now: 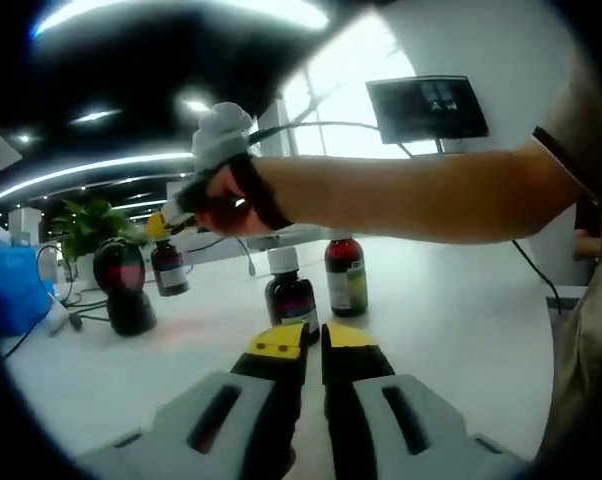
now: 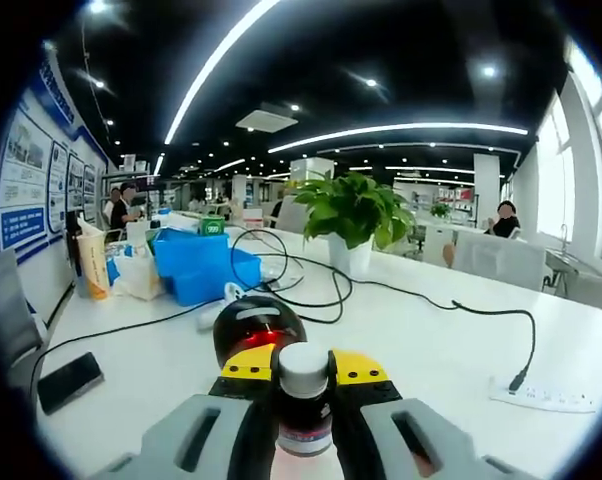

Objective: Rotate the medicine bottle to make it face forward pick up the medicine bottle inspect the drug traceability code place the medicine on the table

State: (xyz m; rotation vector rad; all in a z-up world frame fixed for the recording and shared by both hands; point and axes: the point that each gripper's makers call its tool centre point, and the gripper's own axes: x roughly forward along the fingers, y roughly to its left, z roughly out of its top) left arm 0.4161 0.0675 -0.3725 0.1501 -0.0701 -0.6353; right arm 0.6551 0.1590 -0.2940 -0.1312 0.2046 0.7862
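Right gripper view, bottom centre: right gripper [image 2: 303,385] has its yellow-tipped jaws clamped on a medicine bottle [image 2: 304,412], white cap up, dark glass, label facing the camera but print too blurred to read. Just behind the cap, a black dome-shaped scanner [image 2: 258,328] with a red glow sits on the white table [image 2: 431,350]. Lower left, a dark phone [image 2: 69,381] lies flat. Mid-left, a blue bin [image 2: 203,264] with black cables looping past it toward centre; a white power strip [image 2: 543,397] at lower right with a cable running into it. Further back, centre, a potted plant [image 2: 355,214]. People seated far left and far right, office ceiling lights above. Left gripper view, bottom centre: left gripper [image 1: 314,343] has jaws almost together, a thin gap, nothing between them. Just beyond the tips, a second dark bottle [image 1: 290,294] with white cap stands upright on the table; a third bottle [image 1: 346,274] with red cap and green-and-white label stands just right of it and slightly further off. Mid-left, the right gripper shows again, held in a person's hand [image 1: 231,200] with the forearm crossing from the right edge; the held bottle hangs at its tip, tilted, beside the scanner at left. Plant behind, monitor [image 1: 426,107] upper right.
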